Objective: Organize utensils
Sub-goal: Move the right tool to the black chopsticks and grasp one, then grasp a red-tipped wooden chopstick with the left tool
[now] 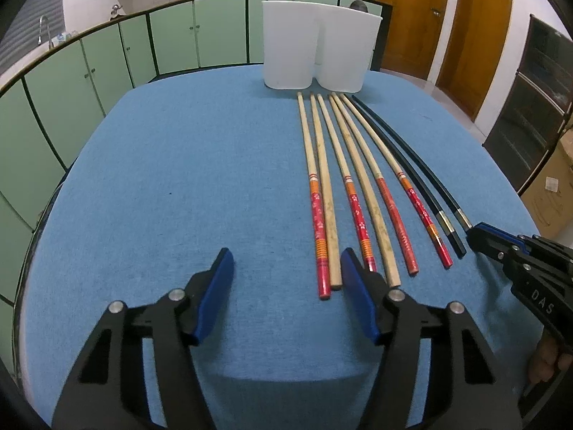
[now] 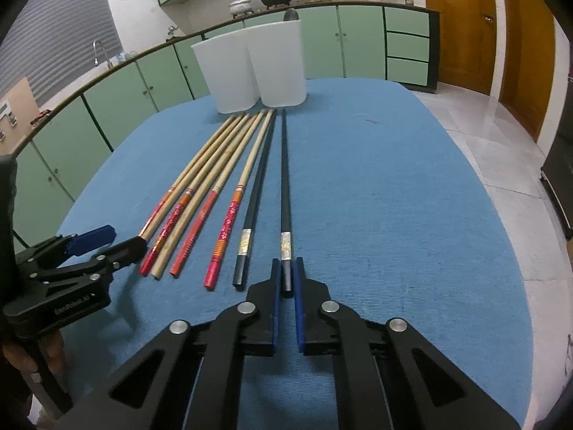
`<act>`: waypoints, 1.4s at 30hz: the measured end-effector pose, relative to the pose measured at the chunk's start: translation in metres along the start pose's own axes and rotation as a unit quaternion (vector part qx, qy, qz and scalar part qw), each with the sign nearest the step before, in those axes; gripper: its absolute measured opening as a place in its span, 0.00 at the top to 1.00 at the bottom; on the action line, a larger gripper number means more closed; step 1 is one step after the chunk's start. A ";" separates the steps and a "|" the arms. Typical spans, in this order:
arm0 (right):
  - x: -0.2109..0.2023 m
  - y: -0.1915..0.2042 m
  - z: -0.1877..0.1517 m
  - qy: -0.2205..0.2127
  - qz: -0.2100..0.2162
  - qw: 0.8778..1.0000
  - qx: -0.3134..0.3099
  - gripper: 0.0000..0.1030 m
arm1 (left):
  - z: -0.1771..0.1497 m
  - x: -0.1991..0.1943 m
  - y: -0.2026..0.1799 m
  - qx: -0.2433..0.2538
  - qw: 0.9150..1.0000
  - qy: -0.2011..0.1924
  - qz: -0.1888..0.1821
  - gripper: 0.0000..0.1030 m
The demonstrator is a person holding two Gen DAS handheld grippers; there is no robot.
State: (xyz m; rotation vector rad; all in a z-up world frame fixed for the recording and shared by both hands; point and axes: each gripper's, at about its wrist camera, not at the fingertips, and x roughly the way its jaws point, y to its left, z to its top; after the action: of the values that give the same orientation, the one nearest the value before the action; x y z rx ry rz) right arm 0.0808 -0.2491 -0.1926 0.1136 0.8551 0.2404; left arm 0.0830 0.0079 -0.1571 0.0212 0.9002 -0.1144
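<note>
Item, my right gripper [image 2: 285, 273]: clamped on the near end of the outer black chopstick [image 2: 285, 193], which points to 12 o'clock.

Item, my left gripper [image 1: 286, 268]: jaws apart, holding nothing, over the blue cloth [image 1: 179, 179].

Item, remaining chopsticks [image 2: 222, 186]: fanned at 10 o'clock, touching neighbours.

Item, white holders [image 2: 250, 68]: far end.

Risk: end-grip lets the chopstick pivot and drop, or sweep the second black one [image 2: 256, 193] alongside.

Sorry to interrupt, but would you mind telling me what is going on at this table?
A person with a handheld tool in each hand is sorting chopsticks on a blue table. The right tool has shut on the end of the outermost black chopstick. The left tool is open, holding nothing. Two white containers stand behind the row.
</note>
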 end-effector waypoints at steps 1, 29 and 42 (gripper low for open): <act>0.000 -0.001 0.000 0.000 0.001 1.000 0.003 0.93 | 0.000 -0.001 0.001 -0.002 1.000 -0.001 -0.004 0.42; -0.003 -0.013 -0.002 -0.007 -0.002 0.999 0.034 0.93 | 0.003 0.003 -0.008 0.023 1.000 0.006 -0.002 0.46; -0.003 -0.015 -0.001 -0.006 0.003 0.999 0.039 0.93 | -0.001 -0.004 0.006 0.034 0.999 0.001 -0.007 0.47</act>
State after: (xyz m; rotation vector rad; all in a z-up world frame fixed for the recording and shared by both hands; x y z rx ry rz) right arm 0.0806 -0.2645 -0.1940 0.1899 0.8527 0.2132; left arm 0.0806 0.0139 -0.1543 0.0785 0.8984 -0.1575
